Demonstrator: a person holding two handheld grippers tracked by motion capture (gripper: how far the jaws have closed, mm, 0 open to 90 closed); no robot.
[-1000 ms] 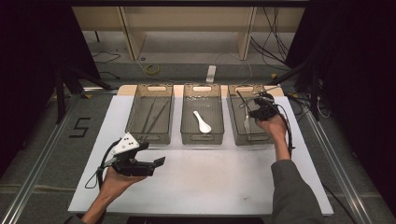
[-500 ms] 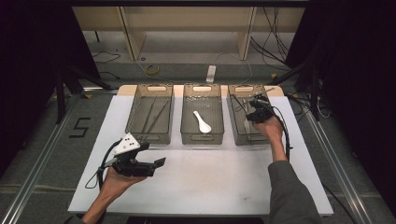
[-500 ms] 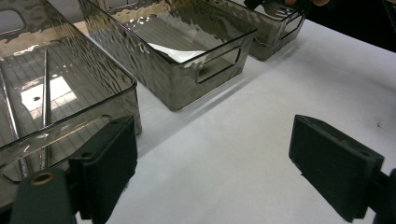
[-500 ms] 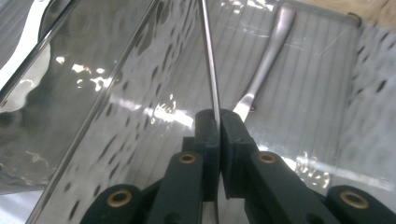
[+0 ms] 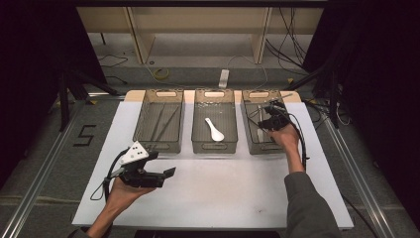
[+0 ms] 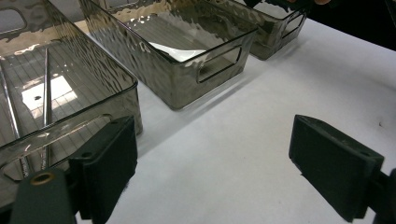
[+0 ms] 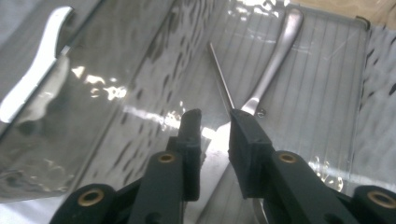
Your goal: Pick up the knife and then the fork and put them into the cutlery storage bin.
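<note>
The right gripper (image 7: 215, 128), its jaws just opening to a narrow gap, hangs inside the right bin (image 5: 251, 130) with nothing clamped; silver cutlery (image 7: 275, 51) lies just below and beyond its tips. The left gripper (image 6: 212, 172) gapes wide and empty over the table (image 6: 261, 93), with the left bin (image 6: 60, 88) beside its left jaw holding thin metal rods (image 6: 46, 88).

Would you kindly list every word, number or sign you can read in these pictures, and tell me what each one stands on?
"5": a large dark numeral on the grey floor left of the white table, in the high view.
No label, brand or writing can be read on the three smoked plastic bins, the cutlery in them, or either gripper.
</note>
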